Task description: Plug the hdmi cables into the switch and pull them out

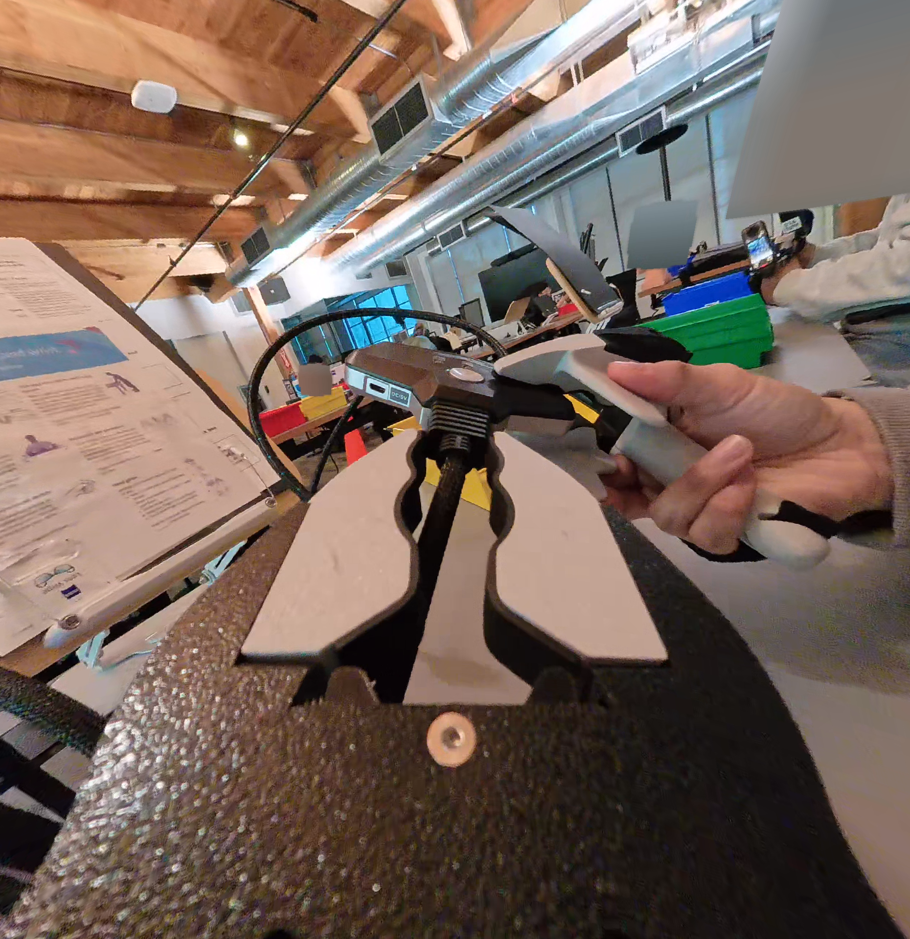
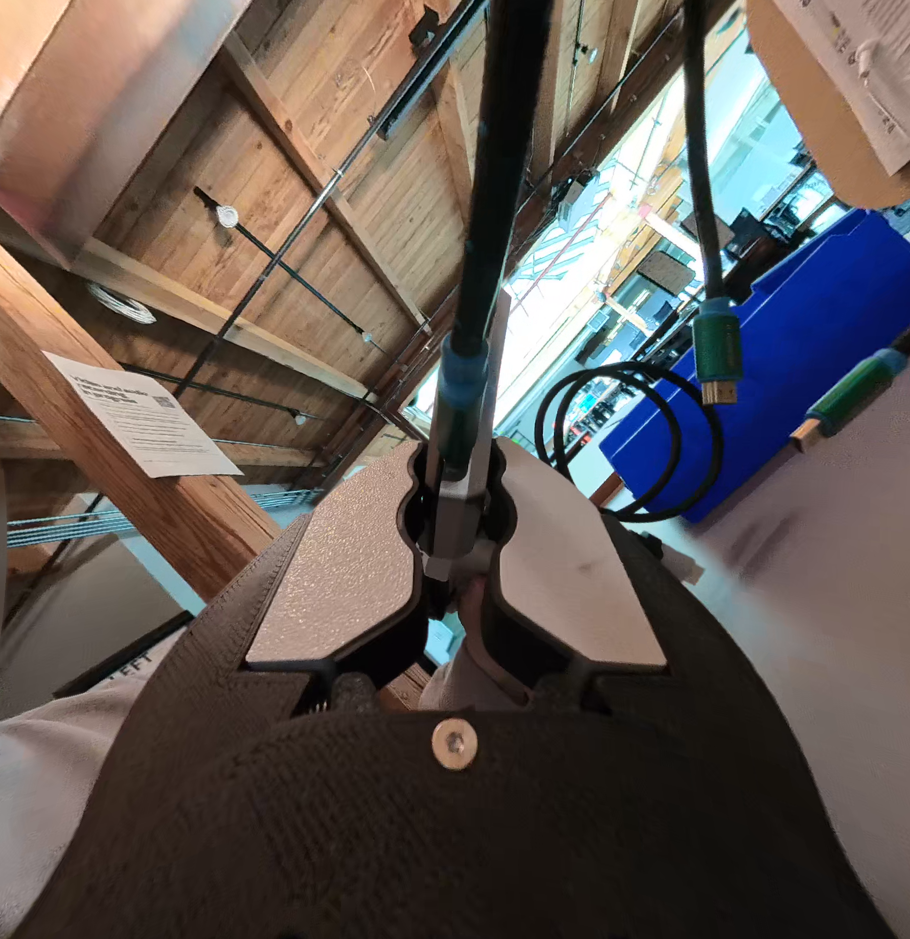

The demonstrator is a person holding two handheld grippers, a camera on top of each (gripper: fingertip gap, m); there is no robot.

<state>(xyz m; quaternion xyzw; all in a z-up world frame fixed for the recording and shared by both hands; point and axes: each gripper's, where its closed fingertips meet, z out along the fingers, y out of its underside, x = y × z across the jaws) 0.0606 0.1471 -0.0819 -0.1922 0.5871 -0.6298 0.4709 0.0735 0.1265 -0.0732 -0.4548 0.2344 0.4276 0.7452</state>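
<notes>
In the left wrist view my left gripper (image 1: 458,449) is shut on the black braided cable (image 1: 443,513) just behind its ribbed black plug (image 1: 460,419). That plug sits in the near side of the dark HDMI switch (image 1: 417,373). The right gripper (image 1: 549,363) holds the switch from the right, with a hand on its handle. In the right wrist view my right gripper (image 2: 458,467) is shut on the silver edge of the switch (image 2: 455,513). A blue-collared plug (image 2: 460,396) is in the switch, its cable running up. A loose green HDMI plug (image 2: 717,355) hangs at the right. Another green plug (image 2: 849,401) lies on the table.
A tilted board with printed sheets (image 1: 102,437) stands close on the left. A blue bin (image 2: 778,386) and a black cable coil (image 2: 631,442) sit beyond the grey table (image 2: 798,609). Green bins (image 1: 717,330) and a person's sleeve (image 1: 849,274) are at the far right.
</notes>
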